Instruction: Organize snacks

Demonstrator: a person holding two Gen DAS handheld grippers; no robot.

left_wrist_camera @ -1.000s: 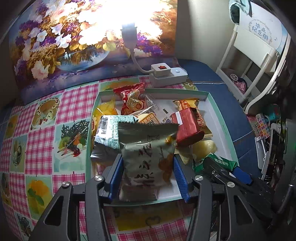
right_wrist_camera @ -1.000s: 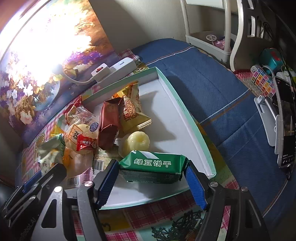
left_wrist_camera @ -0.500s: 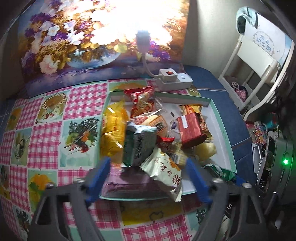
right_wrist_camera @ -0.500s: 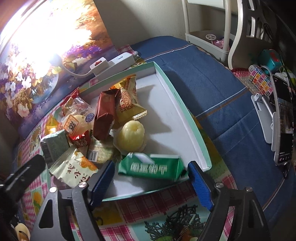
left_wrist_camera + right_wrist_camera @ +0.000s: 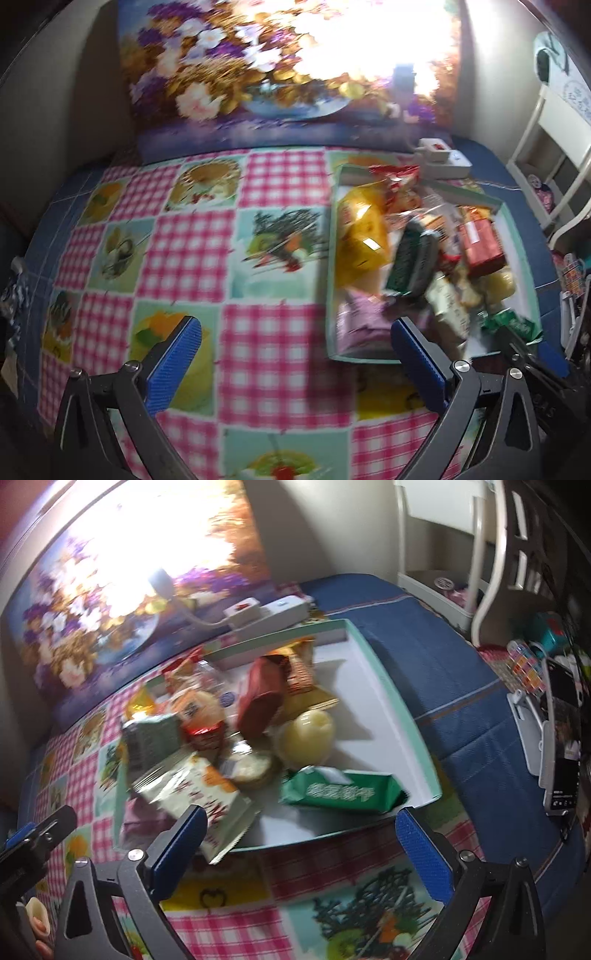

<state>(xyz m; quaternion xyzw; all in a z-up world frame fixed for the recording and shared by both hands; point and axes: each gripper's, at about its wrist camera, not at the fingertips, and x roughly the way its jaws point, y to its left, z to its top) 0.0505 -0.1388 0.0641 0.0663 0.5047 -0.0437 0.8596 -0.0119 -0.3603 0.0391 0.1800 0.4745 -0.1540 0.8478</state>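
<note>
A shallow green-rimmed white tray (image 5: pixel 406 716) holds several snack packets. A green biscuit packet (image 5: pixel 343 792) lies at its near right. A pale beige packet (image 5: pixel 199 794) hangs over its near edge. A red-brown bar (image 5: pixel 262 698) and a yellow jelly cup (image 5: pixel 306 734) lie mid-tray. My right gripper (image 5: pixel 301 843) is open and empty, just in front of the tray. My left gripper (image 5: pixel 295 358) is open and empty over the checked cloth, left of the tray (image 5: pixel 330 280). The yellow bag (image 5: pixel 360 236) and purple packet (image 5: pixel 358 325) lie at the tray's left side.
A pink checked tablecloth (image 5: pixel 184 258) covers the table. A flower painting (image 5: pixel 280 70) stands at the back. A white power strip (image 5: pixel 269 613) lies behind the tray. A phone on a stand (image 5: pixel 557 738) and a white chair (image 5: pixel 480 554) are at the right.
Both grippers opened and dropped their packets into the tray. The left gripper has swung left over the cloth. The right gripper has backed off slightly.
</note>
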